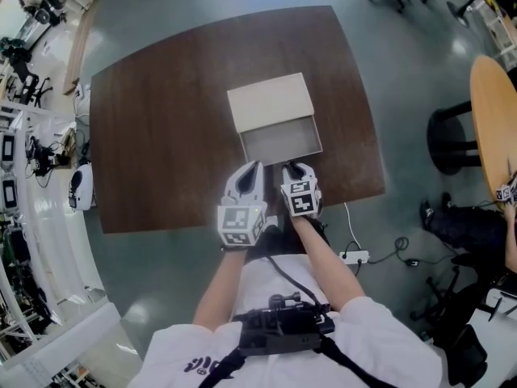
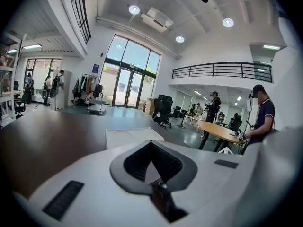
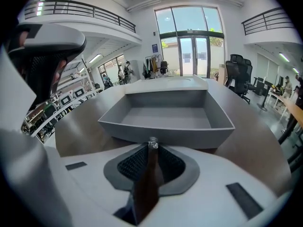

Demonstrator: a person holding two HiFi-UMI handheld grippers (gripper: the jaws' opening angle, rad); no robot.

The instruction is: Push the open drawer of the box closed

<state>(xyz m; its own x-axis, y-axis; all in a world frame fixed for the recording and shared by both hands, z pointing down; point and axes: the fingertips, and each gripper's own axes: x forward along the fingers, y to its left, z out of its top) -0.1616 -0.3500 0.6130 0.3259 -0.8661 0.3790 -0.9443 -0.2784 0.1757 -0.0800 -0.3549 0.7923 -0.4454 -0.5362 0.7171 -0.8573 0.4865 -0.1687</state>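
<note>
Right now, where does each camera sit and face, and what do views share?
Head view: on the head, steeply down at table, box, open drawer; left gripper, right gripper, forearms show.
Left gripper view: on it, facing the box; shut jaws.
Right gripper view: on it, facing the drawer; jaws on its knob.
All share the box.

A cream rectangular box (image 1: 269, 102) sits on the dark brown wooden worktop (image 1: 161, 136), with its grey drawer (image 1: 281, 144) pulled out toward 6 o'clock. The white left gripper (image 1: 253, 168) points at the drawer's 7 o'clock corner. The white right gripper (image 1: 296, 168) reaches the drawer's front wall. A white power strip (image 1: 354, 257) lies on the floor at 5 o'clock from the worktop, and a round light-wood table (image 1: 493, 111) stands at 3 o'clock.
</note>
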